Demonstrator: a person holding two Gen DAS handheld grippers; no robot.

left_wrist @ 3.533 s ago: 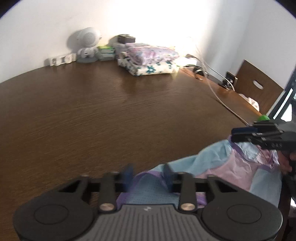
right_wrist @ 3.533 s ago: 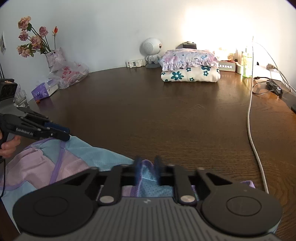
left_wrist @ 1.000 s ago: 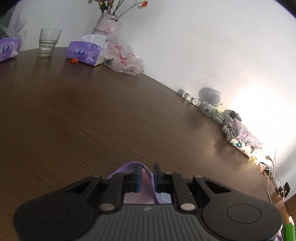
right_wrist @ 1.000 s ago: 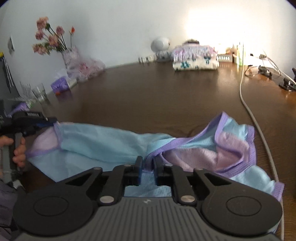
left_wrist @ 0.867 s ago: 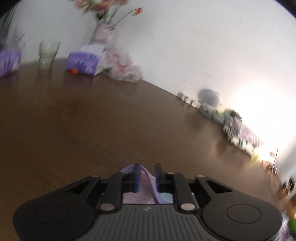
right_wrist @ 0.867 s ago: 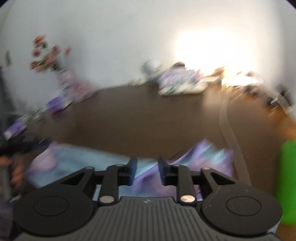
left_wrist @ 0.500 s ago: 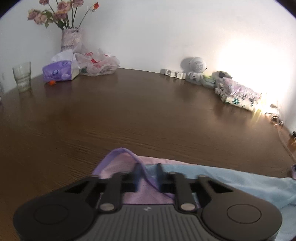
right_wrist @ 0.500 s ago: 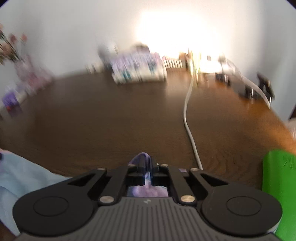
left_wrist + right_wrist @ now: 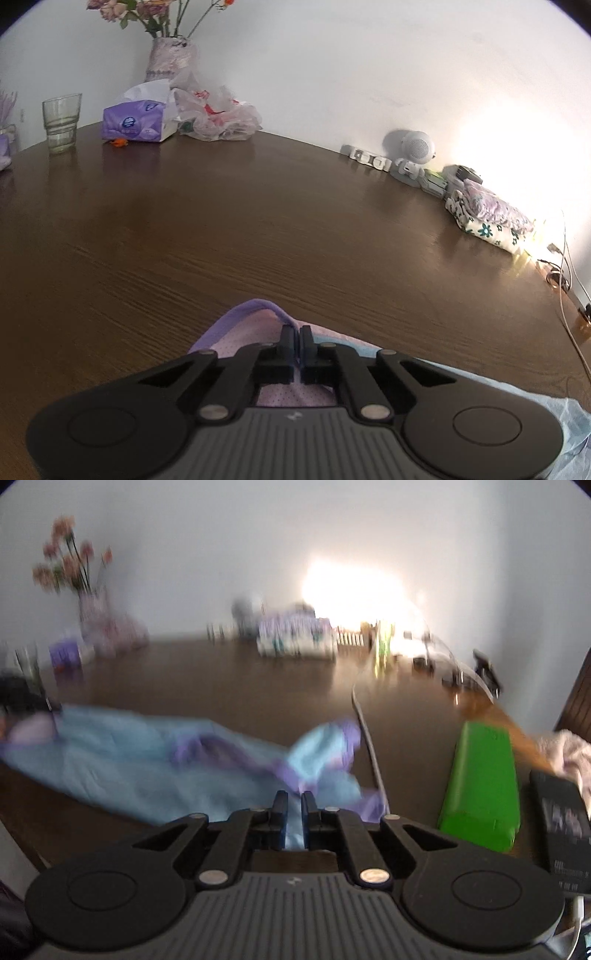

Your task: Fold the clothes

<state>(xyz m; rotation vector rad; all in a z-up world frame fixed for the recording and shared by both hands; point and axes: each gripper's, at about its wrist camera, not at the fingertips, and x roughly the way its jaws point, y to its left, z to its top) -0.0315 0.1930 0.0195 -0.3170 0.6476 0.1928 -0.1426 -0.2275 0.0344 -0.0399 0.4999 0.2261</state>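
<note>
Left tool (image 9: 298, 330): I hold it low and level, pointing forward; its two dark fingers (image 9: 286, 338) stand nearly together, pinched on a thin purple-edged hem of the garment (image 9: 251, 314), with only a narrow slit between the pads. Right tool (image 9: 294, 798): I hold it raised and angled slightly downward; its fingers (image 9: 280, 805) are drawn close, with a strip of light blue cloth showing in the gap, so it grips the same garment. The right wrist view is motion-blurred. At the far left edge of that view the left tool appears as a dark blurred shape with part of my hand (image 9: 4, 726) behind it
</note>
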